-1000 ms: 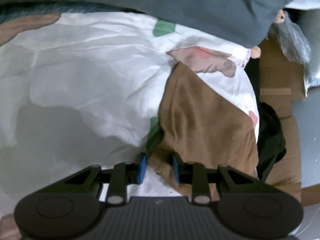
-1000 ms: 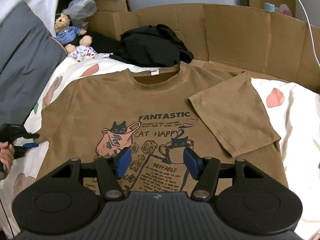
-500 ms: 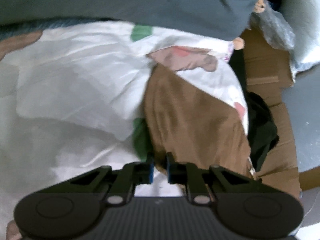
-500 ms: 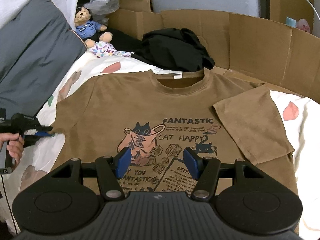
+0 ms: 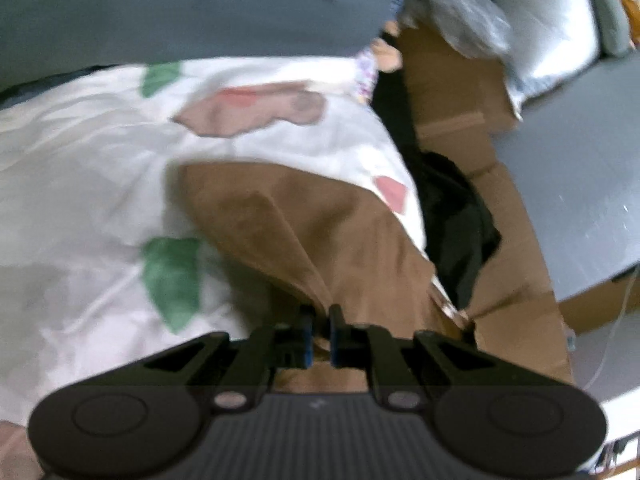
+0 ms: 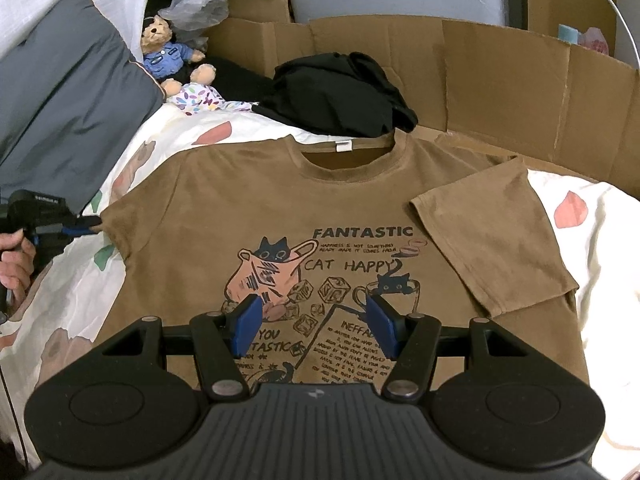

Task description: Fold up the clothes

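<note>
Left gripper (image 5: 319,316) since clamped on brown T-shirt (image 6: 352,216) sleeve, lifting it off bedsheet's (image 6: 80,304) left edge: sleeve fold starting. Right gripper (image 6: 312,322) released, hovering over print; shirt flat mid-bed.

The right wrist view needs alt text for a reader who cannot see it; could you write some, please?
A brown cat-print T-shirt lies flat on a bedsheet, right sleeve folded in, under the open right gripper; the left gripper pinches its other sleeve.

Left view motion-blurred, shirt (image 6: 360,208) hem hidden behind right gripper (image 6: 314,326), small print illegible, hand (image 6: 14,264) cut off at left edge
</note>
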